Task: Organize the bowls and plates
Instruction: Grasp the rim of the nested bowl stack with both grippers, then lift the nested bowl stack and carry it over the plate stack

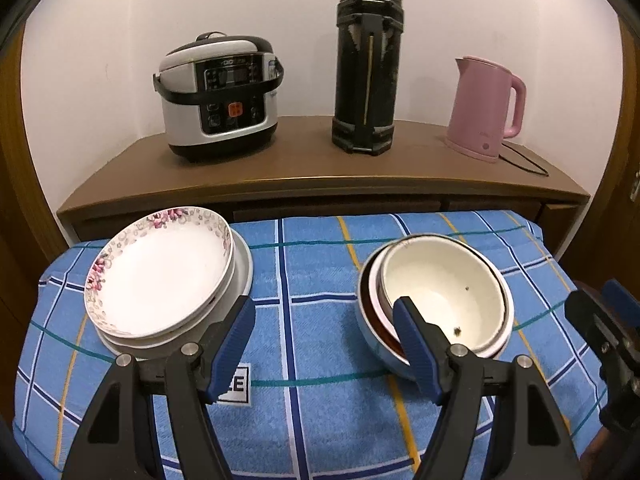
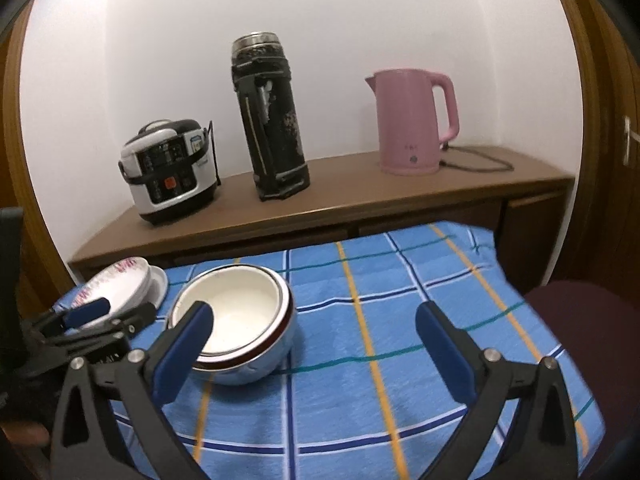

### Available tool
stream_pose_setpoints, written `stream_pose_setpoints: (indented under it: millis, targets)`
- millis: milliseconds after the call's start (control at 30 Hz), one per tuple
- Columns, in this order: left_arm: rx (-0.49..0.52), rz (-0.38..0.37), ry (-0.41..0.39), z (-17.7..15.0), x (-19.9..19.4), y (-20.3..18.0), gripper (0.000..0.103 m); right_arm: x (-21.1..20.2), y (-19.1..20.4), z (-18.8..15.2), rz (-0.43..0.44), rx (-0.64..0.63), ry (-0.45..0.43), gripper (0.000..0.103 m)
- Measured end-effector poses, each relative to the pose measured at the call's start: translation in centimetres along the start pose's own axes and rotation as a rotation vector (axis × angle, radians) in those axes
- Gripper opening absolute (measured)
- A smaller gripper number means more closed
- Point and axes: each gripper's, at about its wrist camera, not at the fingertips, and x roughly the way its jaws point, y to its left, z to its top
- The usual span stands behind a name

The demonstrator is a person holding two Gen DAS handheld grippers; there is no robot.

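Left wrist view: both my grippers hang spread and empty over the table, with plates and bowls already gathered in two piles.

My left gripper has its jaws wide apart, holding nothing, above the blue checked cloth between the plate stack on my left and the nested bowls on my right. My right gripper is spread too, one finger just in front of the bowls' near rim, though I cannot tell if it touches. The top plate sits tilted and off-centre on its stack, so I judge squaring it is what remains: I should nudge its rim gently, low and slow, so nothing slides off the table edge. Rice cooker, flask and pink kettle stand well behind.
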Motion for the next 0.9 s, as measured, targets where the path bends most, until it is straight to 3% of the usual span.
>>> stream_pose_setpoints:
  millis: [367,600,900]
  targets:
    - [-0.052,-0.088,0.025,1.4,2.9,-0.5,0.073,4.9,-1.2,0.1,0.084,0.14,0.093,0.092]
    - [-0.123,-0.13,0.088,0.8,5.5,-0.5,0.073,8.9,-2.3,-1.3,0.164,0.301,0.24,0.061]
    - [-0.17,-0.138,0.111,0.1,6.8,-0.3,0.073,9.8,-1.6,-1.9,0.235,0.353,0.265,0.058]
